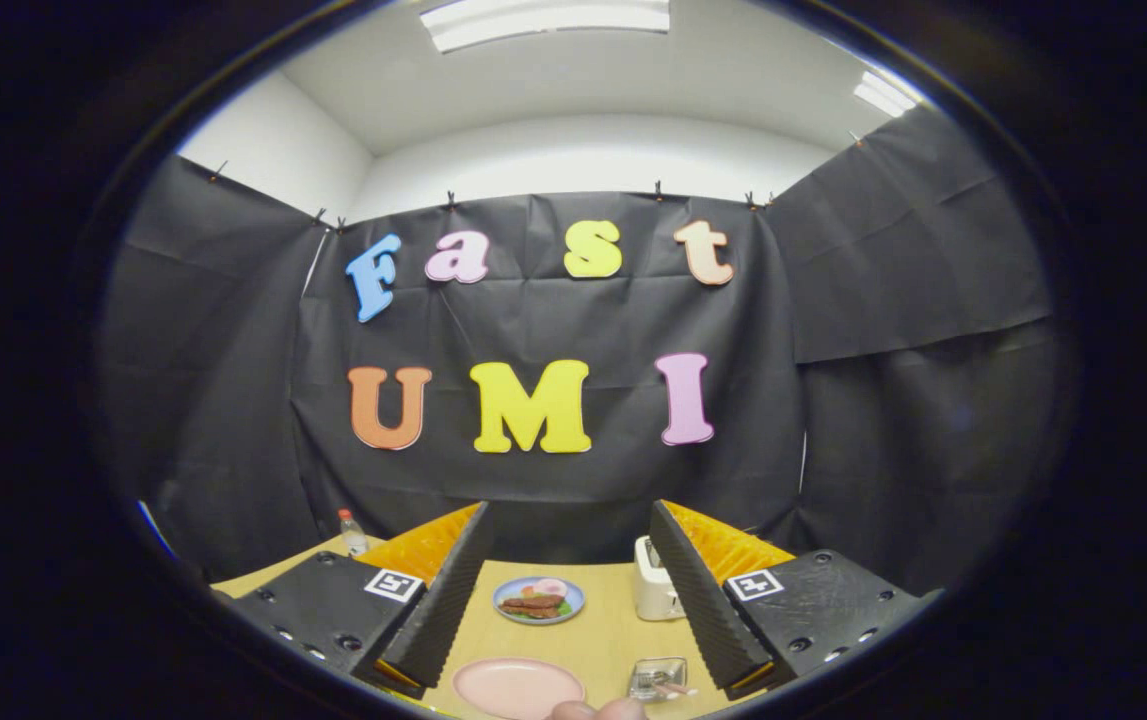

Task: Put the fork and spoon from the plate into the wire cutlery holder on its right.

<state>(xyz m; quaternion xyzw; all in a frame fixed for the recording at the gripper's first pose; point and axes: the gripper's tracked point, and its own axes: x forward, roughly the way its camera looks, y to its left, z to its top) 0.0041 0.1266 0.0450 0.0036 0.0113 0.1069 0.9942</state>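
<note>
Gripper view: gripper (573, 600) held high above the tan wooden table (613, 630), fingers spread wide, grasping nothing.
Pink round plate (518, 687): between the fingers, looked bare.
Silver wire cutlery holder (658, 677): just right of it, pale handles inside, leaning right; fork or spoon unclear.
Risk: descending blind could knock the holder.

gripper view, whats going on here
A person is holding a gripper above a wooden table, its fingers wide open with nothing between them. Below and between the fingers lies a pink plate, with a wire cutlery holder to its right that seems to hold some cutlery. Fingertips of a hand show near the plate's edge. Farther back sit a blue plate of food, a white toaster and a small bottle.
</note>
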